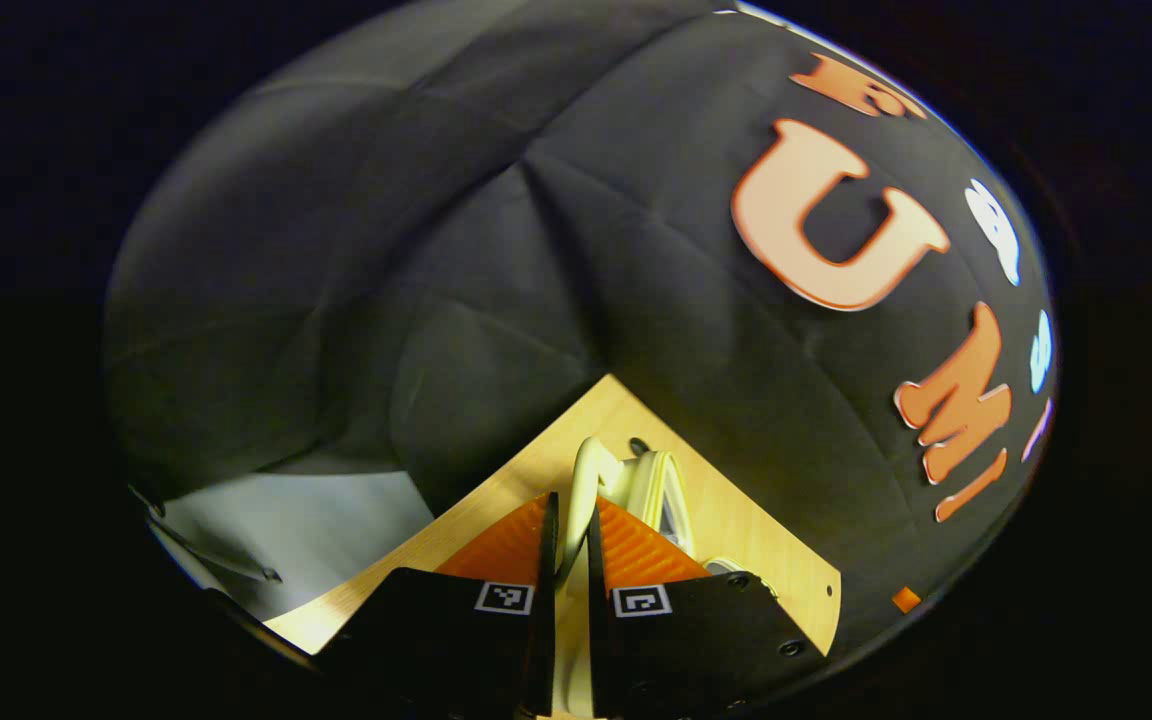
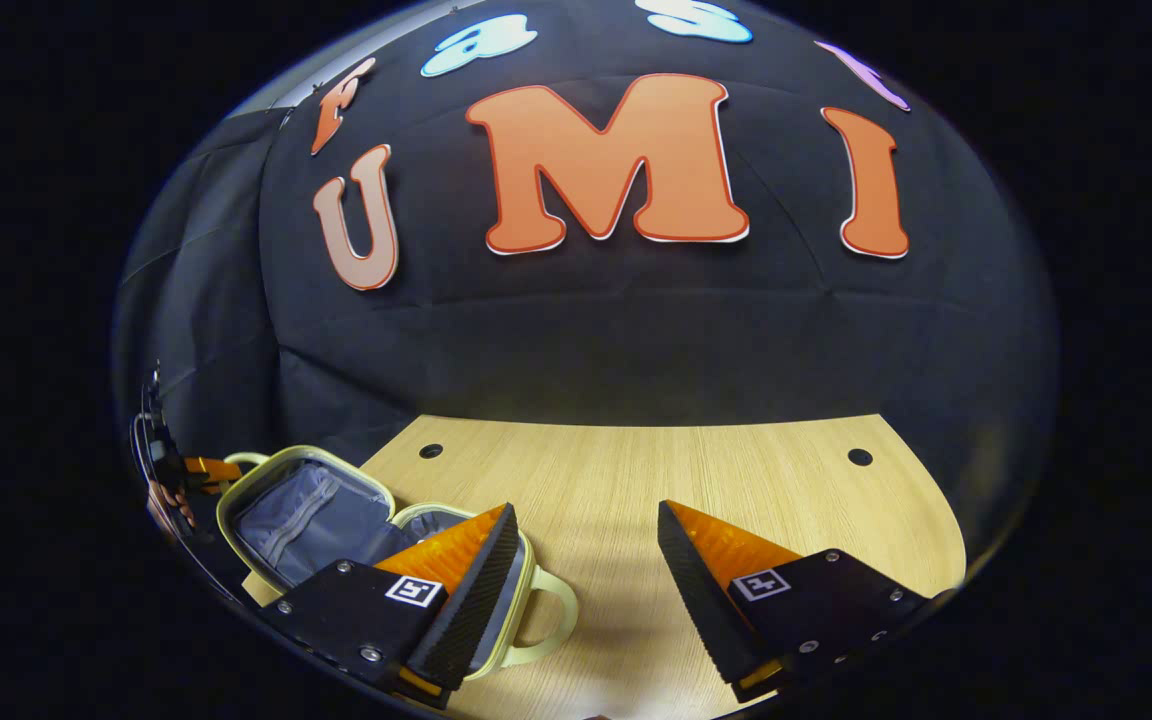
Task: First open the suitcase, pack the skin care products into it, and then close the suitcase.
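The small cream suitcase [image 2: 376,545] lies open at the table's left, its grey-lined lid [image 2: 301,515] raised and a loop handle [image 2: 551,615] on its near side. In the left gripper view, my left gripper [image 1: 573,512] is shut on a cream rim [image 1: 586,475] of that lid, with more of the suitcase [image 1: 658,485] just beyond. In the right gripper view, the left gripper [image 2: 201,470] shows small at the lid's far edge. My right gripper [image 2: 586,525] hangs open over the table, with its left finger [image 2: 466,575] above the suitcase's open half and nothing between the fingers.
The wooden table [image 2: 656,480] has two small holes [image 2: 430,451] [image 2: 860,457] near its back edge. The black cloth wall stands close behind it. A pale surface [image 1: 306,530] lies beyond the table's edge in the left gripper view.
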Tool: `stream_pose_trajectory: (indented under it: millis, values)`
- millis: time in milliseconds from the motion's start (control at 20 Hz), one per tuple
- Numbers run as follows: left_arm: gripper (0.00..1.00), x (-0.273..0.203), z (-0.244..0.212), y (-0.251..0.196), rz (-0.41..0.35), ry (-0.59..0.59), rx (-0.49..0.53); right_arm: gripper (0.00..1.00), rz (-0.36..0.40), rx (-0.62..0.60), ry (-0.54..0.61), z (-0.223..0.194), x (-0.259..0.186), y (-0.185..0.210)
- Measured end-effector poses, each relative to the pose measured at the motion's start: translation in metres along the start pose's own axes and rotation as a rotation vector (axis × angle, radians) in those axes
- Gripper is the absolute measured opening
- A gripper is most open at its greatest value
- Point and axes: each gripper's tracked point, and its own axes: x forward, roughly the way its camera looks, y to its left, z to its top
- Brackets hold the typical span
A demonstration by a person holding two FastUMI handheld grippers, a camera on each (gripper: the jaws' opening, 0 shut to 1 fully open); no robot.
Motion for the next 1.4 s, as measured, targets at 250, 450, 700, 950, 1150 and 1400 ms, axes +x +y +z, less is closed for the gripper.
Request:
stream_pose_trajectory:
  millis: [250,450,700,950,1150,1400]
  values:
    - [0.14,-0.032,0.01,-0.098,-0.123,-0.036,0.125,0.91,0.033,-0.045,-0.016,0.003,0.0,0.002]
    - [0.14,-0.049,0.003,-0.169,-0.202,-0.04,0.168,0.92,0.063,-0.048,-0.027,0.006,0.0,-0.002]
    - [0.14,-0.057,-0.026,-0.242,-0.268,-0.017,0.236,0.92,0.085,-0.034,-0.062,0.014,-0.003,-0.004]
    - [0.15,-0.059,-0.066,-0.298,-0.324,0.026,0.287,0.92,0.101,-0.06,-0.07,0.014,-0.008,-0.024]
    - [0.15,-0.06,-0.119,-0.342,-0.387,0.098,0.309,0.92,0.105,-0.07,-0.075,0.012,-0.011,-0.035]
    - [0.14,-0.039,-0.197,-0.383,-0.431,0.194,0.416,0.92,0.097,-0.072,-0.07,0.006,-0.015,-0.054]
